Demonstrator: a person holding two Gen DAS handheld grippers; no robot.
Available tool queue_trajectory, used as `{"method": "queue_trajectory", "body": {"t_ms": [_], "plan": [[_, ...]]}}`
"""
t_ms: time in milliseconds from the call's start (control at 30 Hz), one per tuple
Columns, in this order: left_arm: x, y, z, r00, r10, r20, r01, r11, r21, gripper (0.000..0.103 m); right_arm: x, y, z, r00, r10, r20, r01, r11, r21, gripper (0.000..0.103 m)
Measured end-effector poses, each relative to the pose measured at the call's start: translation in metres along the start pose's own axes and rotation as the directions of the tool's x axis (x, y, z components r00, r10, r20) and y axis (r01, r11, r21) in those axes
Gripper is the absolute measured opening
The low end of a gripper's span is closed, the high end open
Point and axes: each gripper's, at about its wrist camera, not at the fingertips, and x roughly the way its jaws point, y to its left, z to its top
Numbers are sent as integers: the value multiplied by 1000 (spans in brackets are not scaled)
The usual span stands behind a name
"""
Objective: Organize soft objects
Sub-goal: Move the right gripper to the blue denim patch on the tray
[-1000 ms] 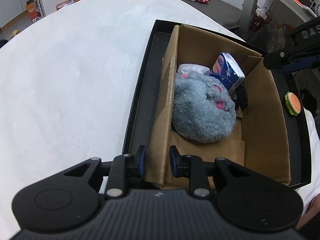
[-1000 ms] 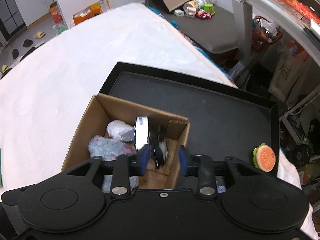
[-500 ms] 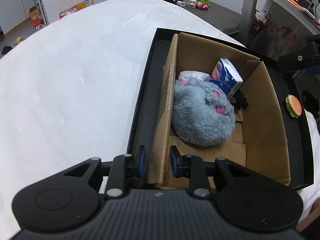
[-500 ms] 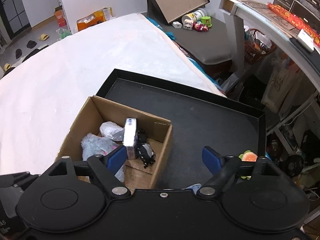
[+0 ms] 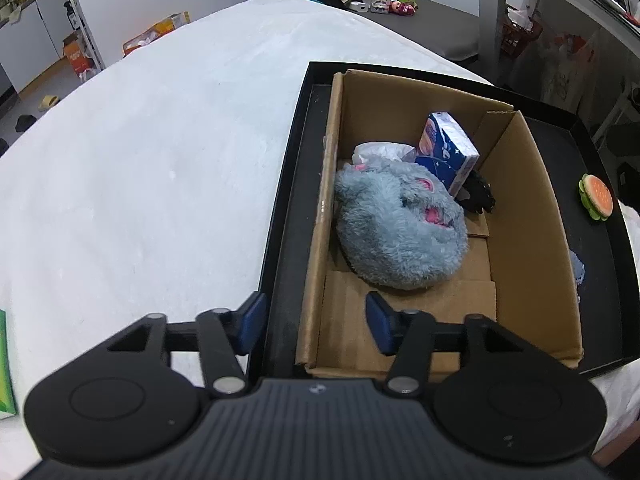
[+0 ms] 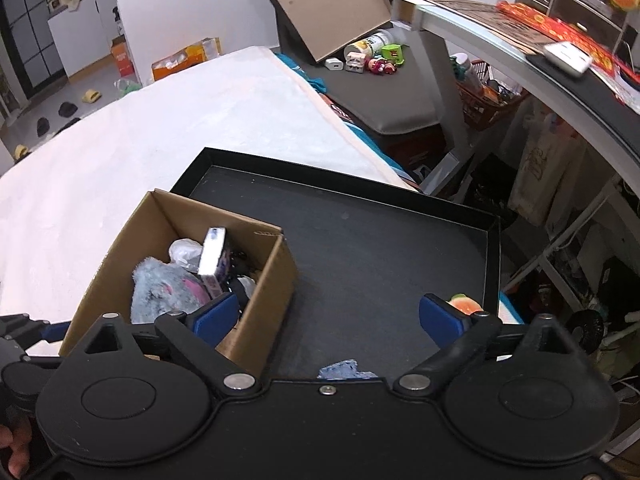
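Left claw [image 5: 313, 322]: wide open, blue pads [image 5: 252, 322] far apart, nothing between them, pointed forward and down. Right claw [image 6: 329, 318]: spread even wider, nothing held, also tipped down. A bit of a hand [image 6: 14, 446] seen at the bottom left.

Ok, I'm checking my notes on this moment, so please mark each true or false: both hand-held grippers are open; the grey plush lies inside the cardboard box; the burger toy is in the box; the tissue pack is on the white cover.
1. Both the left hand-held gripper and the right hand-held gripper are open. True.
2. The grey plush lies inside the cardboard box. True.
3. The burger toy is in the box. False: it sits on the black tray, outside the box.
4. The tissue pack is on the white cover. False: it stands in the box.
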Motion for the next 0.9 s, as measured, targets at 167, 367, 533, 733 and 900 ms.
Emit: {"method": "queue_trajectory", "body": {"t_ms": [167,367,533,733,900], "plan": [[-3,-6,0,999,32,18,-33,999,21,67,2,-21,-11,1000,10,5,-11,999,35,99],[-6,-17,0,996,75,38,-77,995,62,72,8,-43,-26,999,44,-18,-42,995,86,99],[-7,-26,0,991,123,60,-128,987,98,77,17,-51,-36,996,75,-43,-70,992,106,99],[-8,-35,0,985,159,69,-167,977,130,80,30,-58,-48,992,116,-58,-106,984,141,99],[-6,-42,0,981,181,69,-190,969,157,80,42,-60,-55,984,152,-93,-137,979,150,98]]}}
